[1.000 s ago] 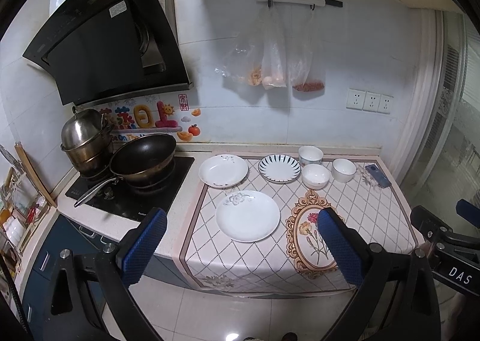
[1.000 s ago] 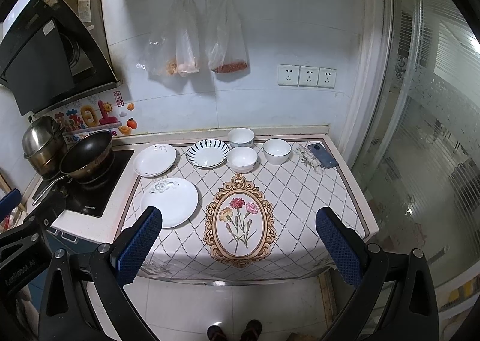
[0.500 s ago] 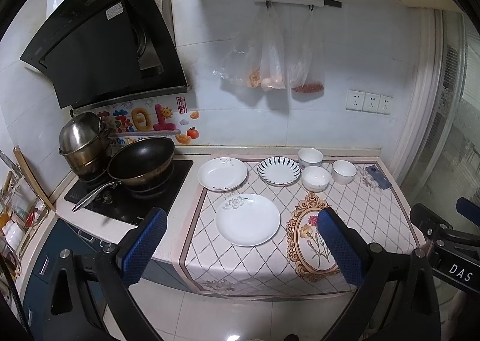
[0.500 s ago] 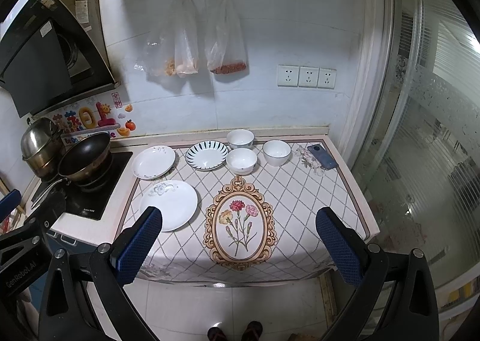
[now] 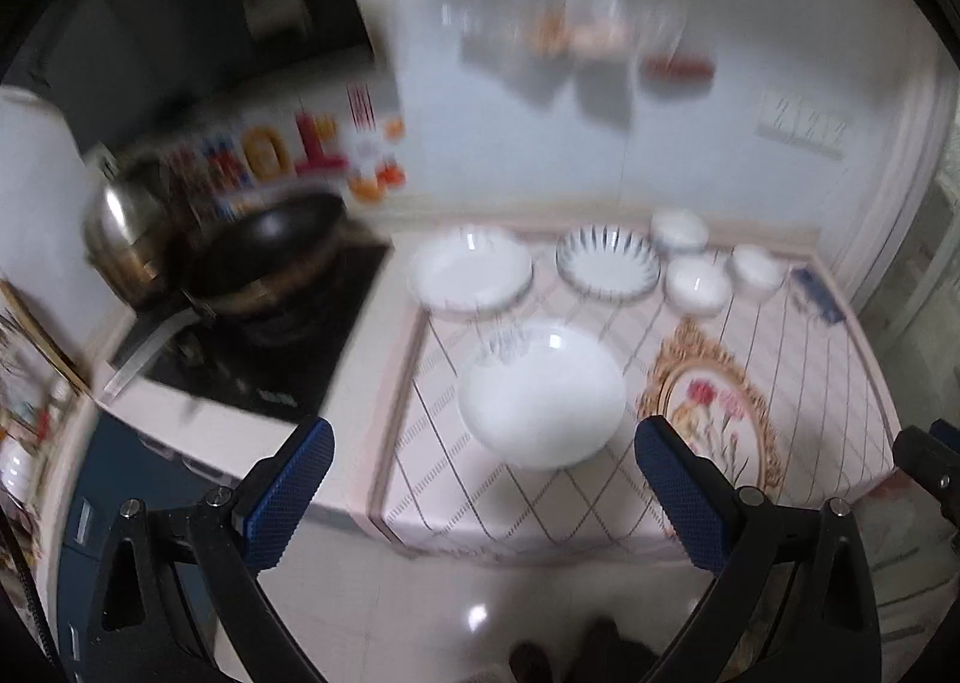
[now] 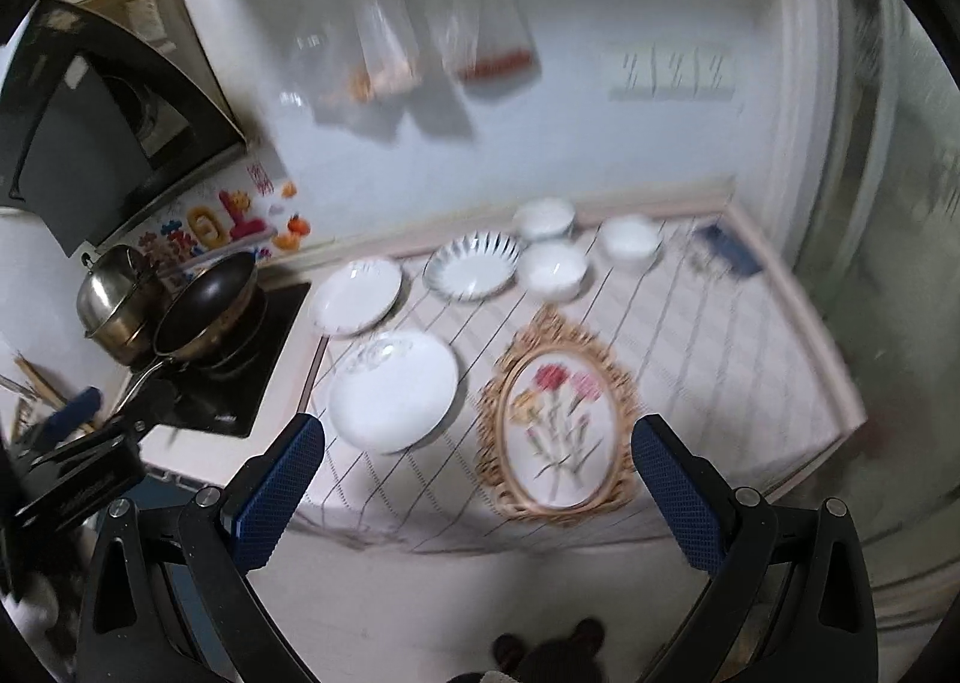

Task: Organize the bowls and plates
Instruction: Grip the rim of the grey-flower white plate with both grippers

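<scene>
A black wok (image 6: pixel 207 302) sits beside a steel pot (image 6: pixel 117 296).

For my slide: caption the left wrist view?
Open left gripper approaching the large white plate on the countertop.

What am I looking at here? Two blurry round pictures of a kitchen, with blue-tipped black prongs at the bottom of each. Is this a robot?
No robot: a person holds a two-finger gripper in each hand, and each carries a wide-angle camera looking out along its fingers. One picture comes from the left gripper, the other from the right gripper. Both are open and hold nothing; the blur suggests movement. On the counter lie a large white plate, a second white plate, a striped plate and three small white bowls. To the left, a black pan and a steel pot sit on the stove. The job is to tidy the dishes.
</scene>
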Tool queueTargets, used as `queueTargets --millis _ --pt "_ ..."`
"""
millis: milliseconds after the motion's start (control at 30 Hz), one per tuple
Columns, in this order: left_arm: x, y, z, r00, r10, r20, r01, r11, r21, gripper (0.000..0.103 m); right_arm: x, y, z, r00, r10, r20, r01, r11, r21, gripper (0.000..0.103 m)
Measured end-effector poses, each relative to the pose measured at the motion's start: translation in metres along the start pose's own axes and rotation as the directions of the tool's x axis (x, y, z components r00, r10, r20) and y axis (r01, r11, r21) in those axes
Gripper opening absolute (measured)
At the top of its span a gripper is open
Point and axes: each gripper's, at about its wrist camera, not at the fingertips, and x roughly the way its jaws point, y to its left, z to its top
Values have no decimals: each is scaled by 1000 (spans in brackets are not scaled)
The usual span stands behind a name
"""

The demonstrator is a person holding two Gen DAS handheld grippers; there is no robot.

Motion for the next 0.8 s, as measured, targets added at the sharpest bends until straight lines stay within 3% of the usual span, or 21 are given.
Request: queueTargets --millis 133,167,233,467,667,767,800 --pt "74 8 1 990 -43 -136 40 999 -30 103 79 -15 1 990 102 -101 -98 994 39 103" --pt "94 9 1 983 -67 -170 61 997 -39 103 98 -19 0 981 140 -136 -133 989 59 103" --pt "125 12 2 972 -89 -216 77 995 -62 103 152 -28 3 940 247 -234 -222 967 130 103" --pt "229 15 14 938 -80 -336 58 996 -73 103 291 -37 19 873 314 -373 -282 949 139 97" --pt "299 29 16 885 -112 -453 63 991 -121 100 386 -28 33 798 347 -493 -305 938 166 84" --pt "318 34 13 864 -119 -488 67 990 -122 77 418 -23 37 766 370 -526 -313 929 197 76" --pt "324 36 12 854 -130 -505 74 989 -129 65 430 -23 36 743 394 -541 -323 919 226 70"
